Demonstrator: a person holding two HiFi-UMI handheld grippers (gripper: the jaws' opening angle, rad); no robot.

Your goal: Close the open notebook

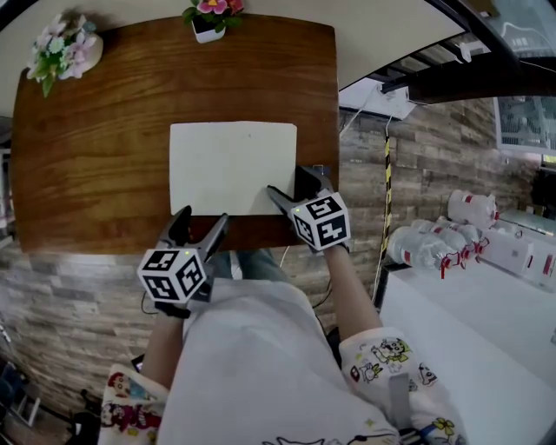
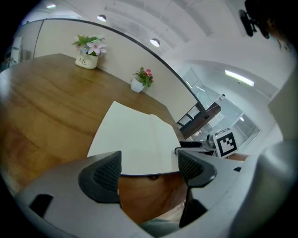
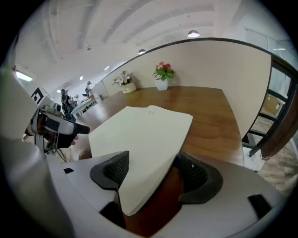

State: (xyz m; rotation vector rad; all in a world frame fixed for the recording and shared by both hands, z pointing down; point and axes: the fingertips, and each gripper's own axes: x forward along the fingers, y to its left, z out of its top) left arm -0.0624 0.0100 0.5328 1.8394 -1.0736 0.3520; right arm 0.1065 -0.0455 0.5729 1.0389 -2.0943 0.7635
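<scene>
**Left gripper.** The left gripper (image 1: 207,217) is nearest the person, at the near edge of the wooden table (image 1: 87,156). Its jaws stand apart with nothing between them (image 2: 149,169). It is close to the notebook's near edge but not touching it.

**Right gripper.** The right gripper (image 1: 288,182) sits at the notebook's near right corner. In the right gripper view its jaws are wide apart (image 3: 151,169). The corner of the page block lies in the gap, and neither pad is seen pressing on it. No hold is established.

**Notebook.** The notebook (image 1: 233,165) lies open and flat with blank pages up, toward the near side of the table. Its centre fold shows only faintly in the left gripper view (image 2: 139,139).

**Beyond.** A flower pot (image 1: 207,22) and a second flower pot (image 1: 61,48) stand at the far edge, well apart from the work.

**Assessment.**
- The step in hand appears to be taking the right half by its corner.
- The jaws should close on the whole thickness, cover included, not on the loose top sheets.
- The half should then be swung over in an arc about the fold.
- The polished wood will probably let the book slide, so the left gripper should press on the left half to hold it.
</scene>
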